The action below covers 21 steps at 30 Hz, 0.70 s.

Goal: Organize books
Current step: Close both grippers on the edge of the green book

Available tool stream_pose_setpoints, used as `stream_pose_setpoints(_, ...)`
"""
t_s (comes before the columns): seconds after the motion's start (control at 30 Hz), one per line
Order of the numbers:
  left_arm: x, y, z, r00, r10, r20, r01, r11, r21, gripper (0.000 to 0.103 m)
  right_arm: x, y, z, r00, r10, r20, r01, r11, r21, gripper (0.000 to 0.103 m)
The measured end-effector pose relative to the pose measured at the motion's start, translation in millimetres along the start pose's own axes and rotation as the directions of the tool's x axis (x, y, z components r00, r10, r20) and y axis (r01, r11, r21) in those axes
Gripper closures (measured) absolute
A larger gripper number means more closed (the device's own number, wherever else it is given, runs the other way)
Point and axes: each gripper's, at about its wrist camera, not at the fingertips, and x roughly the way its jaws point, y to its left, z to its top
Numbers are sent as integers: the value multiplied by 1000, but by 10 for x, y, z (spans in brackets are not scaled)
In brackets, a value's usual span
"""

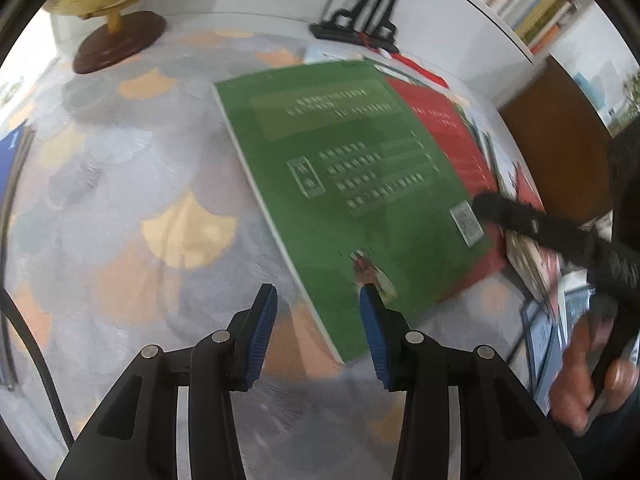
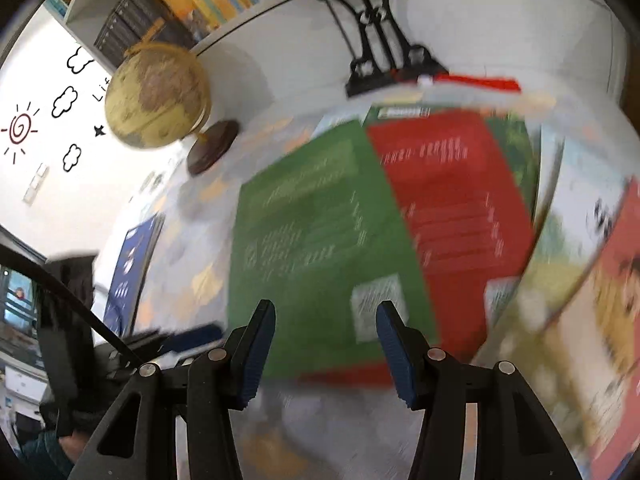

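A green book lies flat on a red book, both on a patterned tablecloth. My left gripper is open over the green book's near corner, and its right pad overlaps the cover in the picture. The right wrist view is blurred. It shows the green book and the red book ahead. My right gripper is open above the green book's near edge, by its white code label. From the left wrist view, a black finger of the right gripper reaches that same edge.
A globe on a wooden base stands at the back left, and a black metal stand at the back. More picture books lie to the right of the red one. A blue book lies at the left. Shelves of books line the wall.
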Motion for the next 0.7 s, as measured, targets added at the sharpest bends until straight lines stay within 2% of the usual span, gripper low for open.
stream_pose_setpoints(0.17,4,93,166,999,33,39,-32,999,-18,64,256,-167,435,997,-76,-14,75,997,-5,54)
stream_pose_setpoints(0.27,48,124,220,999,7,41,-6,999,-38,64,373,-191,470,997,-68,-40,68,998,-12,60)
stream_pose_setpoints(0.33,123,114,234,1000,-11,13,11,999,-38,64,388,-178,428,998,-53,-38,52,998,-26,60)
stream_pose_setpoints(0.4,122,95,217,1000,2,21,-1,1000,-29,63,368,-173,390,998,-35,-49,33,999,-32,62)
stream_pose_setpoints(0.5,96,112,166,1000,-19,11,19,1000,-9,63,311,-136,271,997,-52,-63,48,997,-59,62)
stream_pose_setpoints(0.7,25,49,-94,998,-44,-37,46,997,65,63,64,-151,-220,996,-16,-90,14,1000,-21,62)
